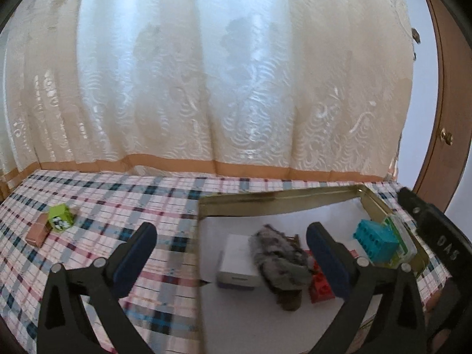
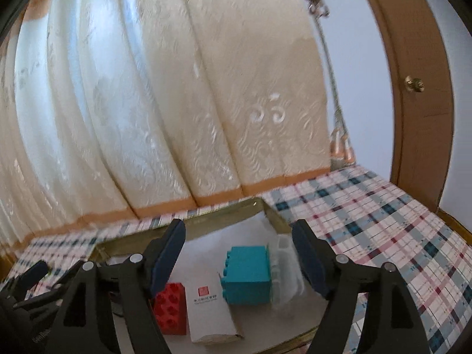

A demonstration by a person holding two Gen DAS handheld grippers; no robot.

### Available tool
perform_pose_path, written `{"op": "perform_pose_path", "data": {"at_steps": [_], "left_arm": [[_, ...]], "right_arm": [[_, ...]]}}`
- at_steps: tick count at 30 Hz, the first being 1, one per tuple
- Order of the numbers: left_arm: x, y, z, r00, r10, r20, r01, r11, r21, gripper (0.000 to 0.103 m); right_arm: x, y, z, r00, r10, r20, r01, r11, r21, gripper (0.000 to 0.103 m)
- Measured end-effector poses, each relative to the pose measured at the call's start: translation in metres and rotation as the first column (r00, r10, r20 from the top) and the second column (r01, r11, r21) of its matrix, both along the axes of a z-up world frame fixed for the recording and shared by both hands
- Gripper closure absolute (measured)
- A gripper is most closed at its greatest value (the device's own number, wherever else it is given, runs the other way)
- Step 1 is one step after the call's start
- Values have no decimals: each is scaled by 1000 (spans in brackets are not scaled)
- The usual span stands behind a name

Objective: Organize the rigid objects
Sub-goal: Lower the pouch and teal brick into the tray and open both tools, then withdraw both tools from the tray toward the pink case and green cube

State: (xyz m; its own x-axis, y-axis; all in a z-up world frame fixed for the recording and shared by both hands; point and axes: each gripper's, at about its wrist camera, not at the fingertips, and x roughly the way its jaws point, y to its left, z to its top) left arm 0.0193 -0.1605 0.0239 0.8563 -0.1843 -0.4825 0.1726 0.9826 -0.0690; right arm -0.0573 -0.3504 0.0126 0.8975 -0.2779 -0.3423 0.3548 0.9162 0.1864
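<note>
A gold metal tray (image 1: 368, 200) lined with white paper holds a white box (image 1: 239, 262), a grey speckled rock (image 1: 280, 262), a red brick (image 1: 321, 289), a teal brick (image 1: 376, 239) and a clear green-edged case (image 1: 402, 236). My left gripper (image 1: 231, 253) is open and empty above the tray's left part. My right gripper (image 2: 239, 253) is open and empty over the tray (image 2: 274, 215), above the teal brick (image 2: 247, 274), red brick (image 2: 171, 309) and a white card (image 2: 209, 309). A green cube (image 1: 60, 216) and a brown block (image 1: 37, 231) lie outside the tray, far left.
A plaid cloth (image 1: 118, 206) covers the table. A cream curtain (image 1: 206, 73) hangs right behind it. A brown door (image 2: 413, 88) with a brass knob stands at the right. The right gripper's body (image 1: 436, 236) shows at the left view's right edge.
</note>
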Motion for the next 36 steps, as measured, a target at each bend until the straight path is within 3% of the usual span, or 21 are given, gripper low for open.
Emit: {"op": "perform_pose_path", "data": {"at_steps": [5,10,17,25,36], "left_arm": [[-1,25,-1,999,40,20,-41,997,59,0],[-4,54,-4,993,79,86,-92,982,164,0],[0,110,-6,981,135,138,-161,966,201,0],[4,161,-13,971,196,138,-216,964,155,0],[7,188,-18,972,204,118,-218,968,122,1]], "right_arm": [[-5,5,-1,999,-6,41,6,1000,-5,26],[-15,15,0,995,5,99,0,999,-53,26],[-23,20,-1,990,-65,129,75,994,-77,26],[-22,40,-4,990,-88,113,104,984,-145,26],[-12,89,-4,990,-78,121,95,986,-136,26]]}}
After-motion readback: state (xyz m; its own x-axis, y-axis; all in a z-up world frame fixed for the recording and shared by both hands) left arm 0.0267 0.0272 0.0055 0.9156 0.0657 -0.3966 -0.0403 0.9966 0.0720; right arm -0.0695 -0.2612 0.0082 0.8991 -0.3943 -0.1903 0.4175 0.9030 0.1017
